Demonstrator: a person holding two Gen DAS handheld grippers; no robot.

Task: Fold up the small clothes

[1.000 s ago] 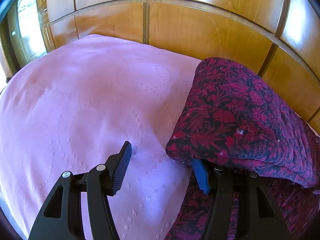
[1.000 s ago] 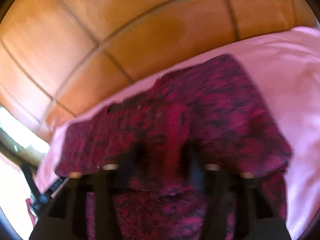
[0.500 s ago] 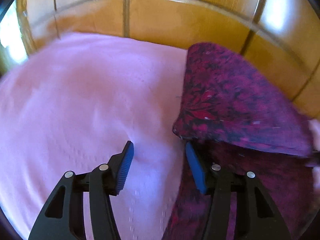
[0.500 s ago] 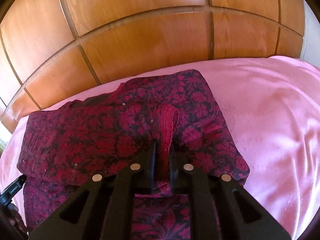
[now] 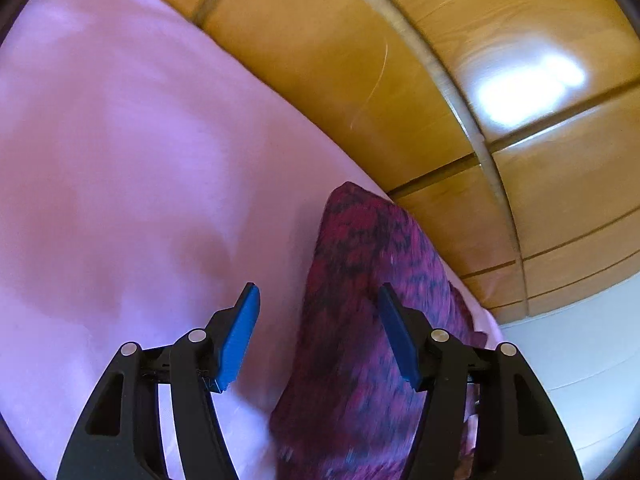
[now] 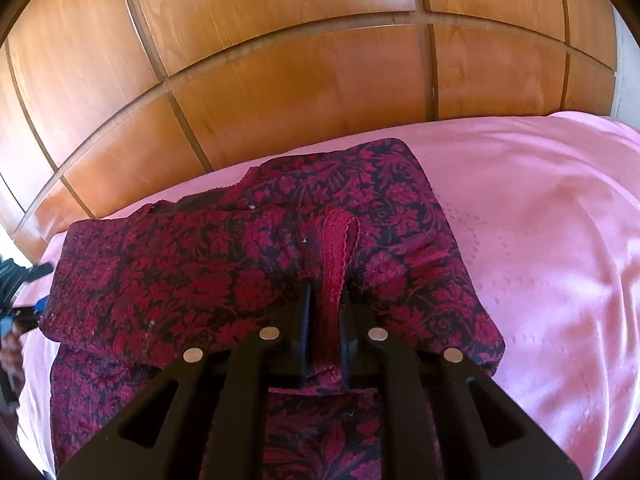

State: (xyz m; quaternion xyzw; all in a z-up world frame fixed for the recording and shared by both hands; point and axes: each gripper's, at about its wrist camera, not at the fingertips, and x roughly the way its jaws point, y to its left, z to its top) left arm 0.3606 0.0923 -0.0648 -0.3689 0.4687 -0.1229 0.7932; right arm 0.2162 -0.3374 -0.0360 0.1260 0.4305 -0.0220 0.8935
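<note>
Room: glossy brown wooden wardrobe panels (image 6: pixel 304 80) rise straight behind the bed, with grooves between the boards; a strip of pale wall (image 5: pixel 580 344) shows at the right edge of the left wrist view.
Surface: bed covered in a smooth pink sheet (image 6: pixel 540 240) with a faint dotted pattern woven in.
Garment: small dark red and black floral-patterned cloth garment (image 6: pixel 224 264), lying on the sheet close to the wardrobe side of the bed, partly folded so an upper layer overlaps a lower one near the camera.
Trim: a loop of plain red scalloped edging (image 6: pixel 338 240) stands up from the middle of the garment.
Right gripper (image 6: pixel 324 308): black, jaws closed tight on that red trim, which runs down between them; the garment's top layer bunches around the grip.
Left gripper (image 5: pixel 318 300): black arms with blue pads (image 5: pixel 240 336); its jaws have just been opening and stand apart, pinching nothing. The garment's blurred folded edge (image 5: pixel 360 320) lies beneath the gap and under the right-hand pad, while the other pad hangs over bare sheet.
Far left of right wrist view: a blurred dark and blue shape at the bed's edge, too unclear to name.
</note>
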